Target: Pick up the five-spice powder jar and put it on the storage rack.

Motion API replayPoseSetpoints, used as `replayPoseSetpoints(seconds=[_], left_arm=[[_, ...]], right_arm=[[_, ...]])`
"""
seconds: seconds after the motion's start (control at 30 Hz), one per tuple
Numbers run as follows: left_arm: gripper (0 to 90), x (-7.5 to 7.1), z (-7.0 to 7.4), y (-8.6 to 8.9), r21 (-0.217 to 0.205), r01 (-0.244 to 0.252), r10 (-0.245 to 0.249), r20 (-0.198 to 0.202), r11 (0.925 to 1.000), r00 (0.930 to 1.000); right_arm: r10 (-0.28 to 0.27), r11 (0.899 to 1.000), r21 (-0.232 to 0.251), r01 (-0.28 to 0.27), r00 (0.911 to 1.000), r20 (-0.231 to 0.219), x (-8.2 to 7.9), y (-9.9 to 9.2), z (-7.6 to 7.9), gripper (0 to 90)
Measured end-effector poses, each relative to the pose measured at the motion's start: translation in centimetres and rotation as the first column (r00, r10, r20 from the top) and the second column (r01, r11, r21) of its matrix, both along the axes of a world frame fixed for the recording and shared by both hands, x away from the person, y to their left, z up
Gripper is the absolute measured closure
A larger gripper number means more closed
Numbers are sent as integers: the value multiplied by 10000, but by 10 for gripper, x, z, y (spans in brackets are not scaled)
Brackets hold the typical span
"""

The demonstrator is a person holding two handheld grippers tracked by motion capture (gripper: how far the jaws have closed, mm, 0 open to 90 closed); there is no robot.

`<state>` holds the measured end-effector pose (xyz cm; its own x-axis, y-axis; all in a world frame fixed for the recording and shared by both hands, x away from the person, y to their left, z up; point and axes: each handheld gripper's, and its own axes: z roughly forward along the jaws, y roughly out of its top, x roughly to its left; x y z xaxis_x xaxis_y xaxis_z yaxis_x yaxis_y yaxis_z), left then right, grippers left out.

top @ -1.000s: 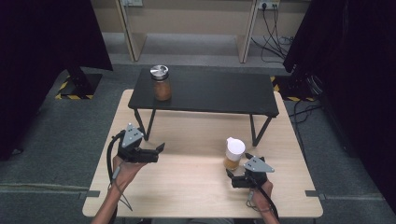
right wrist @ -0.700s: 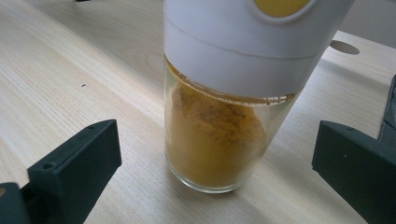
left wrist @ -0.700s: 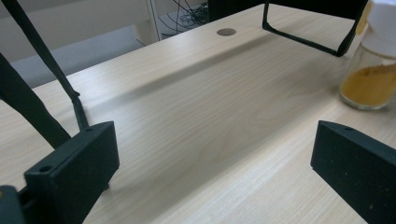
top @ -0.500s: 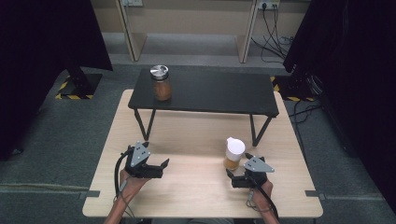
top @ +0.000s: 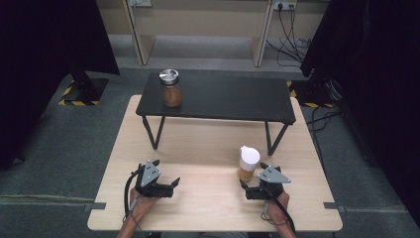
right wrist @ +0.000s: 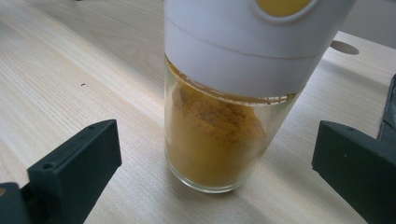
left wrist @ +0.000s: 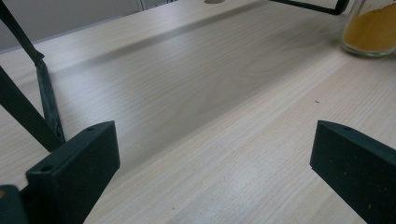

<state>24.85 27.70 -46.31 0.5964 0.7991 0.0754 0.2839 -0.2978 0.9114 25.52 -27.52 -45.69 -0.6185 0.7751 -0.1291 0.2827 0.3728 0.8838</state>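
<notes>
A glass jar of yellow powder with a white lid stands on the wooden table at the front right. My right gripper sits just behind it, open, its jaws wide on either side of the jar's base without touching it. My left gripper rests low over the table at the front left, open and holding nothing. It points right, and the yellow jar appears far ahead of it. A second jar with brown contents and a metal lid stands on the black bench.
The low black bench spans the table's far half on thin legs. Dark curtains hang at both sides, and cables lie on the floor at the back right.
My left gripper has moved back toward the table's front edge and slightly right. The right gripper and both jars have not moved.
</notes>
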Motion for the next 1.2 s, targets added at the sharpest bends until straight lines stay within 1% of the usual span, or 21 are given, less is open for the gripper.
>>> replayPoseSetpoints(seconds=[0.1,0.17,0.2,0.3,0.33,0.4,0.67,1.2], left_arm=[[12,-1,-4,1,86,33,-34,115,10000,9999],[12,0,-7,2,12,-4,4,107,10000,9999],[12,0,-7,2,70,-25,25,100,10000,9999],[11,-1,-8,4,35,-25,25,173,10000,9998],[11,0,-8,4,13,-13,13,115,10000,9999],[5,2,-8,3,110,3,-3,-35,9999,10000],[0,2,-8,2,217,73,-74,11,9997,10000],[0,2,-8,3,155,123,-123,35,9998,9999]], right_arm=[[-4,10000,10,4,10000,-3,0,0,0,12],[4,10000,11,-4,10000,-3,0,0,0,12],[6,10000,5,-6,10000,-2,0,0,0,12],[18,10000,2,-18,10000,-1,0,0,0,12],[12,10000,4,-12,10000,2,0,0,0,12],[23,10000,-7,-23,10000,8,0,0,0,11],[78,9999,-78,-78,10000,51,0,1,0,12],[14,10000,-92,-13,10000,27,0,1,0,12]])
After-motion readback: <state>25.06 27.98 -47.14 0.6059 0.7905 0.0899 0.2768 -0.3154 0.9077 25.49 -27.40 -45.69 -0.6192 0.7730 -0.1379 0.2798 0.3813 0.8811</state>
